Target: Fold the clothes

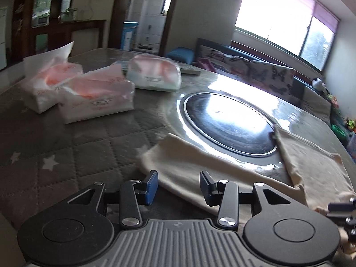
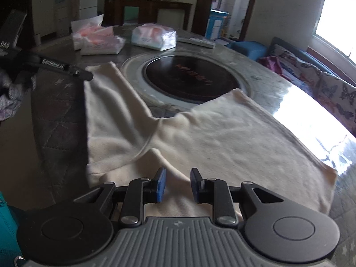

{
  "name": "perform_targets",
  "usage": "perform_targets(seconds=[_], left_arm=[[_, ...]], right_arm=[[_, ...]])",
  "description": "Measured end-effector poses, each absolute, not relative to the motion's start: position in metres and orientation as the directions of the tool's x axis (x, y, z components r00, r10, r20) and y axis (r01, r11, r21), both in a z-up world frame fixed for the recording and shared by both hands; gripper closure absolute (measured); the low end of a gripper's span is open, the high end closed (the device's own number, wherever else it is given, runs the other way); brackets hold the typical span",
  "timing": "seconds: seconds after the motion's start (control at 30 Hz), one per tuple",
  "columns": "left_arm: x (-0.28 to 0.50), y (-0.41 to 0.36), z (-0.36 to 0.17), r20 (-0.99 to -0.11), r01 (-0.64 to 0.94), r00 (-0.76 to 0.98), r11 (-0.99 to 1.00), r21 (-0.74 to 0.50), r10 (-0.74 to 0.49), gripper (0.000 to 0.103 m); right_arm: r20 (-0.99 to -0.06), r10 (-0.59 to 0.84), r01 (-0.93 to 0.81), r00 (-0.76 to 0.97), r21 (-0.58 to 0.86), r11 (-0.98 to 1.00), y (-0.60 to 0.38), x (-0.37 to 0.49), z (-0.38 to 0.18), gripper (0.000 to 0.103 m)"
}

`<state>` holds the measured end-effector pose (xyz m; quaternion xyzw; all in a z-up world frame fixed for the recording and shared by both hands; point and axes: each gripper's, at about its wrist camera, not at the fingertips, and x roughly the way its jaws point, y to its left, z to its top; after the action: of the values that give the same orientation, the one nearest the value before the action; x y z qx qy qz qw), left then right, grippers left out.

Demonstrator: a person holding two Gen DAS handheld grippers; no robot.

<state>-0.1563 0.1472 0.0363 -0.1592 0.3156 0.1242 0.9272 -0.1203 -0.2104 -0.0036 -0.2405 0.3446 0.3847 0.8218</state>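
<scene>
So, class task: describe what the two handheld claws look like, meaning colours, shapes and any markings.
Both match. The left claw and right claw each have blue pads on black linkage arms with silver pivot pins, two round black discs and a ribbed grey body. White lettering marks the left claw's side in the right wrist view.

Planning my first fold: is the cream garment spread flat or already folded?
Mostly spread: the cream garment lies open on the table, both sleeves out, but its left side is creased over itself.

Tissue packs [image 1: 89,93] blurred, print unreadable
</scene>
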Motion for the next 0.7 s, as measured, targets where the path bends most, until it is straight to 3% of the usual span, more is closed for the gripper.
perform_targets(seconds=[0.33, 0.4, 0.5, 0.7], left_arm=[[-0.147, 0.161, 0.029, -0.638, -0.42, 0.746, 0.878, -0.23, 0.19, 0.061], [-0.145, 0.163, 0.028, -0.636, -0.433, 0.745, 0.871, -0.233, 0.2, 0.07], [-0.144, 0.167, 0.026, -0.635, -0.448, 0.745, 0.86, -0.246, 0.206, 0.093], [-0.151, 0.158, 0.049, -0.561, -0.382, 0.812, 0.872, -0.304, 0.16, 0.098]], right_arm=[[-0.733, 0.471, -0.787, 0.49, -0.139, 0.601, -0.218, -0.121, 0.008, 0.081], [-0.725, 0.474, -0.78, 0.499, -0.138, 0.61, -0.222, -0.122, 0.011, 0.081], [-0.71, 0.476, -0.765, 0.519, -0.137, 0.63, -0.228, -0.123, 0.017, 0.081], [-0.68, 0.465, -0.714, 0.566, -0.124, 0.689, -0.249, -0.123, 0.025, 0.081]])
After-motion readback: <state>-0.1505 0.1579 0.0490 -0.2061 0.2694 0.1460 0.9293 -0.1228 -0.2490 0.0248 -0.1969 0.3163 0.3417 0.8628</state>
